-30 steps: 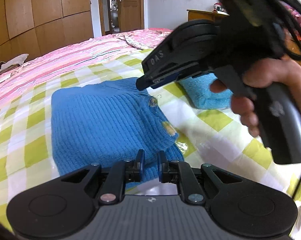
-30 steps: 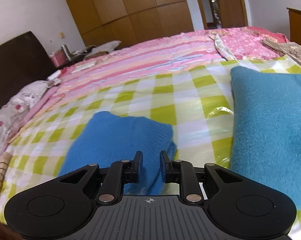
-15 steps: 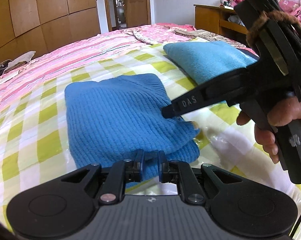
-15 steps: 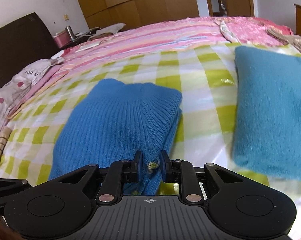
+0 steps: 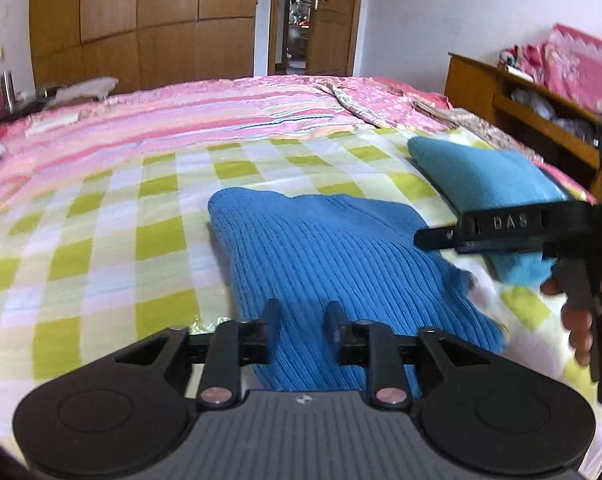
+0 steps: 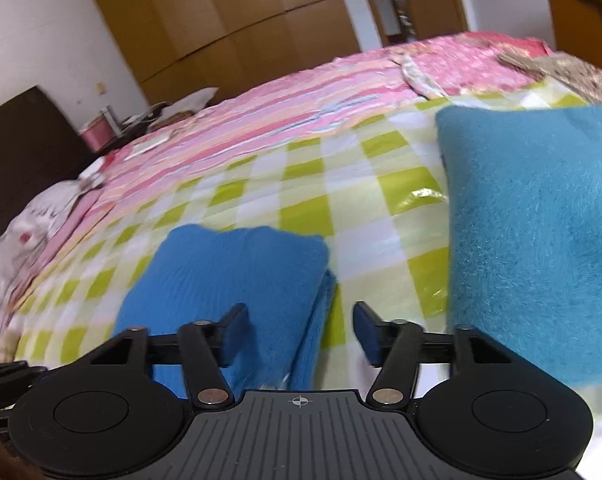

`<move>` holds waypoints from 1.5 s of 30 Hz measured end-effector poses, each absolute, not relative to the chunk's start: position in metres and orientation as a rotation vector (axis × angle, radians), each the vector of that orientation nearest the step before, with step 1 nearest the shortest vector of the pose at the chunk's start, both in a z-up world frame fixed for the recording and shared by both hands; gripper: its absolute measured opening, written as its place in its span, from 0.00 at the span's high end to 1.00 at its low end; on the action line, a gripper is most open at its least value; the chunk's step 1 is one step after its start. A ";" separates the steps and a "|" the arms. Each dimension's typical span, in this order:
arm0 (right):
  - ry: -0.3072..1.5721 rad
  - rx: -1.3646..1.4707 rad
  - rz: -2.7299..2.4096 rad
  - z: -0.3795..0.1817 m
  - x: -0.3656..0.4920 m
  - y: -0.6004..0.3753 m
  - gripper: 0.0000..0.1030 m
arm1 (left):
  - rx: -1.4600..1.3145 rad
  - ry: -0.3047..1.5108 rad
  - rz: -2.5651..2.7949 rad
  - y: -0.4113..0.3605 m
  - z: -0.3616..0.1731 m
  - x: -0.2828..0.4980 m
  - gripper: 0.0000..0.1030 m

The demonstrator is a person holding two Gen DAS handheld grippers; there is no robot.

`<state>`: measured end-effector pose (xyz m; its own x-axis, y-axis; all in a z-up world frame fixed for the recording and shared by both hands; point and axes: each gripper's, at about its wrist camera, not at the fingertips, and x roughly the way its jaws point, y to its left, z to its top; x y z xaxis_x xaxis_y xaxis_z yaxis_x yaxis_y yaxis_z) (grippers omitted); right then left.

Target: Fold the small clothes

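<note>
Wooden wardrobe [image 5: 141, 20], white walls [image 5: 401, 12]

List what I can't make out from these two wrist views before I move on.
- Near edge of the blue knit sweater: hidden behind the left gripper body in the left wrist view, behind the right gripper body in the right wrist view.
- Teal folded towel: cut off by the right wrist frame edge; partly behind the right gripper in the left view.
- Contents of the wooden shelf: too small and blurred.
</note>
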<state>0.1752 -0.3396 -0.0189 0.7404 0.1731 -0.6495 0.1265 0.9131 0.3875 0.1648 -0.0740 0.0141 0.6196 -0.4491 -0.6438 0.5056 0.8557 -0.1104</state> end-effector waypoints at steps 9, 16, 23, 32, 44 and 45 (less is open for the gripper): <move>0.814 0.582 0.105 -0.042 0.179 -0.343 0.39 | -0.012 0.746 -0.593 -0.050 -0.001 0.185 0.52; 0.816 0.602 0.070 -0.037 0.163 -0.342 0.37 | -0.015 0.742 -0.608 -0.041 0.004 0.180 0.51; 0.784 0.497 0.149 -0.004 0.123 -0.320 0.41 | 0.001 0.748 -0.623 -0.042 0.004 0.166 0.52; 0.874 0.614 0.231 -0.022 0.120 -0.311 0.91 | 0.055 0.736 -0.616 -0.041 0.006 0.157 0.52; 0.859 0.579 0.196 -0.028 0.094 -0.315 0.81 | 0.006 0.770 -0.615 -0.041 -0.004 0.171 0.52; 0.837 0.561 0.192 -0.020 0.093 -0.316 0.75 | 0.001 0.764 -0.619 -0.040 -0.001 0.172 0.51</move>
<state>0.0927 -0.3164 -0.0200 0.6626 0.3748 -0.6484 0.0551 0.8390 0.5413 0.1716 -0.0398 -0.0014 0.5541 -0.5235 -0.6473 0.5245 0.8233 -0.2169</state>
